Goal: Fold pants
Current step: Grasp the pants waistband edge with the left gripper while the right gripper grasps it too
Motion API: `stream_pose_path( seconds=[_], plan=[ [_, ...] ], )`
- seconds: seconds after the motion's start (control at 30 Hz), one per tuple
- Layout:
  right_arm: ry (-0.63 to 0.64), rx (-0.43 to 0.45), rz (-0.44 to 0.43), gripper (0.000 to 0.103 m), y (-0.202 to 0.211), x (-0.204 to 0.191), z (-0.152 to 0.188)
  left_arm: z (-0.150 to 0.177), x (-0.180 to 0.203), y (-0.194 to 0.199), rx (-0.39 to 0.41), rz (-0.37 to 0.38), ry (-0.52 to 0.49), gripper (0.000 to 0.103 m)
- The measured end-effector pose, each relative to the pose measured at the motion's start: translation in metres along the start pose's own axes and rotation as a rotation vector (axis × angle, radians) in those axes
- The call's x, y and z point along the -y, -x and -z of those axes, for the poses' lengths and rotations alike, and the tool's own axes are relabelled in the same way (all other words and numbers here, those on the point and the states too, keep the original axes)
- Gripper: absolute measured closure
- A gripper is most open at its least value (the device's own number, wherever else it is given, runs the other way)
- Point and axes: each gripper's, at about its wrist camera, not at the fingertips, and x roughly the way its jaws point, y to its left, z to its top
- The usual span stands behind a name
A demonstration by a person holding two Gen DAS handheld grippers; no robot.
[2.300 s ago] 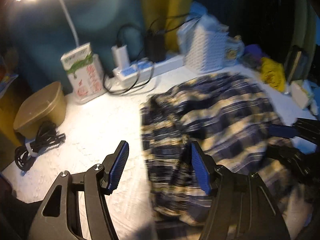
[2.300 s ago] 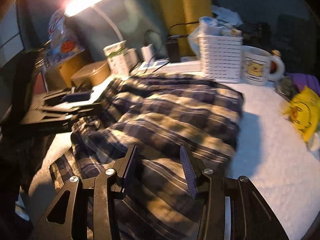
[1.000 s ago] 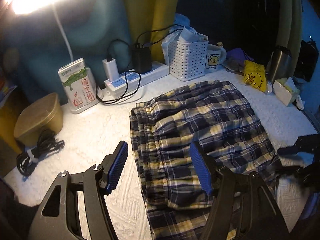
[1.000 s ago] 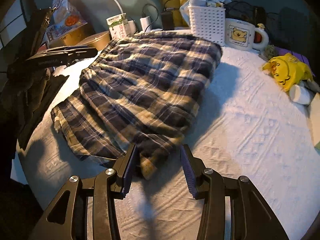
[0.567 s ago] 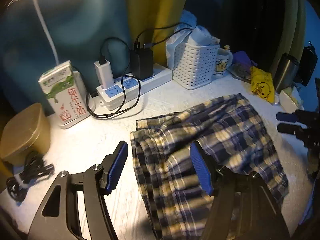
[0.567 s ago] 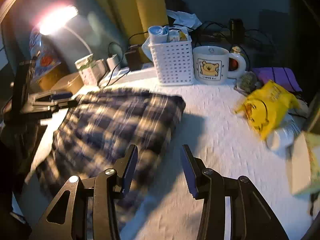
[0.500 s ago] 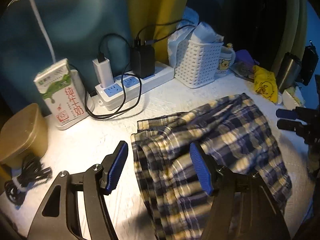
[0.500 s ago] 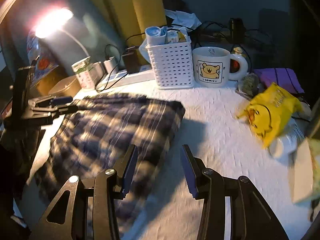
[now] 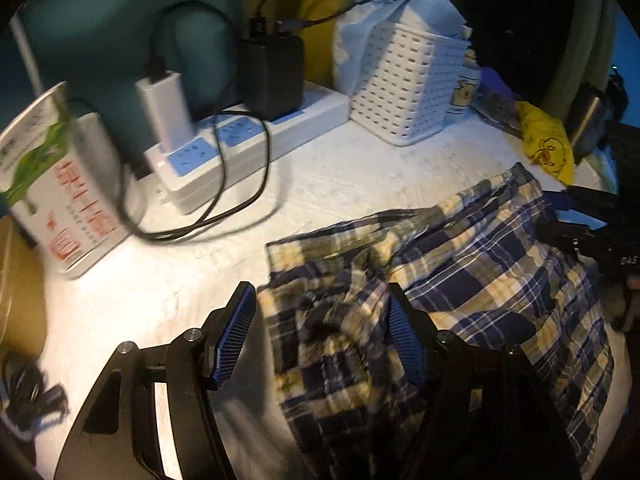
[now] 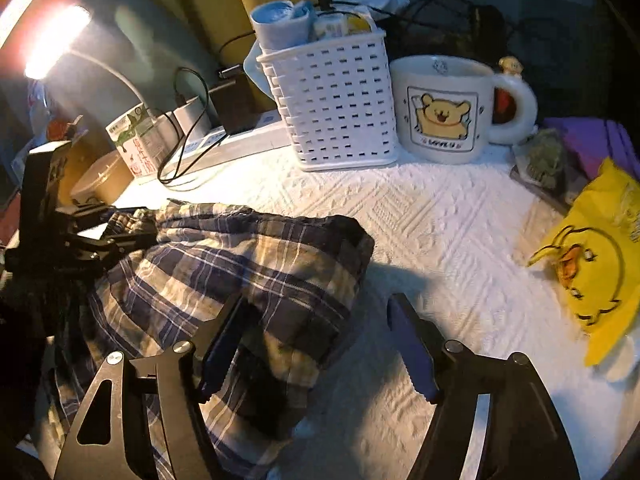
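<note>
Jaws of the left gripper (image 9: pixel 320 336) stood released over the plaid pants (image 9: pixel 460 300), bunched on the desk (image 9: pixel 340 176) toward three o'clock; the right gripper (image 10: pixel 316 344) was opening, straddling their far edge.

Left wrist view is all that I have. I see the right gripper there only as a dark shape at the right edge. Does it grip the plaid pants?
Observer: No. The right gripper has its jaws opening. The folded edge of the plaid pants lies between them, but the pads do not press it.
Operator: What stands to the right of the white basket? It is mostly hidden from me.
Observer: A white mug with a yellow bear picture stands upright, close beside the basket.
Operator: Is the desk lamp on?
Observer: Yes. The lamp head glows bright at the upper left.
</note>
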Motion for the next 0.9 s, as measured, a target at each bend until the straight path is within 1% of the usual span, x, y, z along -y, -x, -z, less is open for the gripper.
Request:
stream_pose_path(
  seconds=[0.07, 0.13, 0.27, 0.33, 0.37, 0.4, 0.43, 0.5, 0.6, 0.73, 0.9],
  plan=[
    [0.003, 0.002, -0.017, 0.029, -0.004, -0.001, -0.001, 0.0, -0.003, -0.005, 0.003, 0.034, 0.013, 0.037],
    [0.022, -0.005, -0.038, 0.029, -0.007, -0.003, -0.004, -0.003, -0.003, -0.005, 0.018, 0.045, 0.01, 0.038],
    [0.028, -0.01, -0.059, 0.03, -0.009, -0.005, -0.008, -0.004, 0.006, -0.008, 0.022, 0.007, -0.022, 0.039],
    [0.031, -0.012, -0.064, 0.031, -0.011, -0.007, -0.01, -0.004, 0.01, -0.008, 0.029, 0.015, -0.03, 0.054],
    [0.036, -0.015, -0.069, 0.035, -0.012, -0.009, -0.011, -0.005, 0.013, -0.008, 0.027, 0.035, -0.032, 0.069],
    [0.043, -0.02, -0.071, 0.043, -0.013, -0.011, -0.012, -0.006, 0.016, -0.008, 0.023, 0.047, -0.037, 0.077],
    [0.049, -0.02, -0.062, 0.048, -0.012, -0.012, -0.012, -0.005, 0.018, -0.007, 0.023, 0.045, -0.046, 0.078],
    [0.06, -0.021, -0.07, 0.063, -0.012, -0.015, -0.011, -0.005, 0.023, -0.007, 0.032, 0.022, -0.068, 0.083],
    [0.076, -0.005, -0.064, 0.078, -0.01, -0.019, -0.01, -0.005, 0.024, 0.0, 0.057, 0.012, -0.044, 0.085],
    [0.084, 0.028, -0.05, 0.084, -0.002, -0.024, -0.007, -0.002, 0.021, 0.017, 0.105, -0.003, -0.007, 0.085],
    [0.121, 0.079, -0.025, 0.085, 0.015, -0.038, -0.007, 0.001, 0.028, 0.039, 0.168, -0.037, -0.003, 0.086]
  ],
)
